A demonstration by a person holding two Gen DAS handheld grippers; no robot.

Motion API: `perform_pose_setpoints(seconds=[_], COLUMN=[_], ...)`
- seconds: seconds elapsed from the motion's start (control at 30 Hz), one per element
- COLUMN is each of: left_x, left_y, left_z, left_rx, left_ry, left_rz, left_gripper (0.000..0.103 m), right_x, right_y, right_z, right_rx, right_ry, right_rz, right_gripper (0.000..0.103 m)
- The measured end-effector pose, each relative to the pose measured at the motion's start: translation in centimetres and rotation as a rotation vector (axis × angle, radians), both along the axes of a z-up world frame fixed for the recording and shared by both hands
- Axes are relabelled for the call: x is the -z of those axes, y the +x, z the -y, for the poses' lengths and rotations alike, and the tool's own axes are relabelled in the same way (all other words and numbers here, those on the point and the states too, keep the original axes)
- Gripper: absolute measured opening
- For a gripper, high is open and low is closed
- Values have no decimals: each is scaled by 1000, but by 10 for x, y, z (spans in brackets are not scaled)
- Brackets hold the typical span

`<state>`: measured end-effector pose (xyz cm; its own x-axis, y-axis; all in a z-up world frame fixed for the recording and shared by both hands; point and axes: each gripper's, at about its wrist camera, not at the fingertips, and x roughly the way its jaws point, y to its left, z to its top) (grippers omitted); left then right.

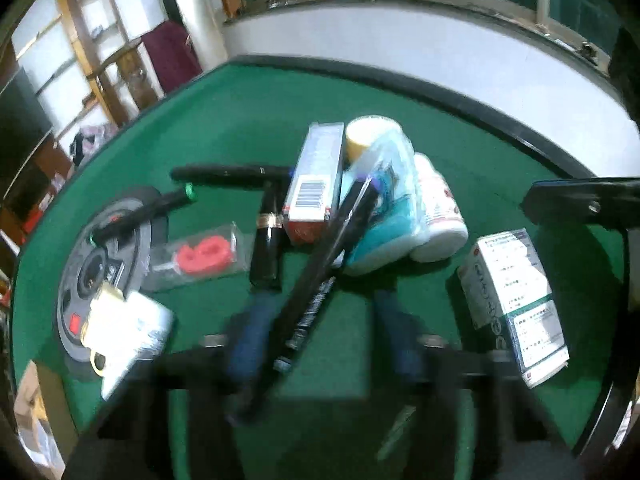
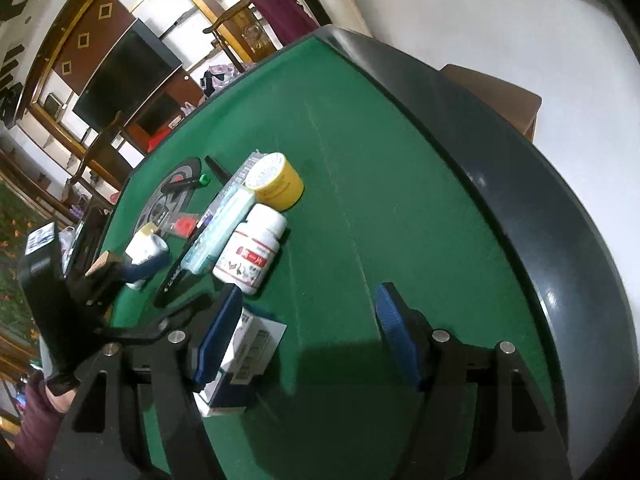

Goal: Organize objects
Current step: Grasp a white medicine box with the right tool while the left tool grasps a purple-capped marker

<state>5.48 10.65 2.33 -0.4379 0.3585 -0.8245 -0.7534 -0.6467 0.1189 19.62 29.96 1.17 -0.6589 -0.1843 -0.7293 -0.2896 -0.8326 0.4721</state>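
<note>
A cluster of objects lies on the green table (image 1: pixel 248 120). In the left wrist view my left gripper (image 1: pixel 324 320) is open, its blue fingers (image 1: pixel 256 332) on either side of a long black marker (image 1: pixel 320 280) that lies diagonally. Beyond it are a black lipstick tube (image 1: pixel 267 240), a red-and-white box (image 1: pixel 316 184), a teal packet (image 1: pixel 384 216) and a white bottle (image 1: pixel 438 208). A green-and-white medicine box (image 1: pixel 512 304) lies to the right. My right gripper (image 2: pixel 308 340) is open, with that box (image 2: pixel 248 352) by its left finger (image 2: pixel 216 340).
A grey disc (image 1: pixel 100 264) with a black pen (image 1: pixel 140 212) on it, a red clip in a clear bag (image 1: pixel 200 256) and a white roll (image 1: pixel 124 328) lie at the left. A yellow jar (image 2: pixel 276 180) stands behind the teal packet. The table's black rim (image 2: pixel 500 184) curves on the right.
</note>
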Motion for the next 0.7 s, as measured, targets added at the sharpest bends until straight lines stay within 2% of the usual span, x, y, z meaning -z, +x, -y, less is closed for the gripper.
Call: perform_pose_setpoints(seconds=[0.03, 0.13, 0.37, 0.47, 0.57, 0.6, 0.63, 0.7], left_x=[0, -2, -24, -39, -49, -52, -55, -57], left_y=[2, 11, 28, 41, 42, 46, 47, 50], left_z=[1, 10, 66, 90, 112, 121, 124, 138], left_rx=[1, -25, -122, -157, -188, -200, -208, -234], left_ry=[10, 28, 183, 253, 306, 319, 323, 340], left_rz=[24, 32, 73, 67, 59, 51, 45, 40], left_gripper=[13, 12, 12, 13, 13, 13, 13, 13], right_x=[0, -2, 1, 6, 8, 8, 9, 10], right_y=[0, -2, -15, -23, -32, -34, -34, -34], right_z=[3, 15, 55, 76, 93, 98, 102, 105], right_rx=[-5, -28, -88, -96, -68, -57, -50, -36], right_ry=[-3, -1, 26, 82, 200, 257, 292, 346], right_rz=[1, 4, 42, 88, 106, 117, 123, 138], right_gripper=[69, 69, 69, 69, 69, 64, 47, 32])
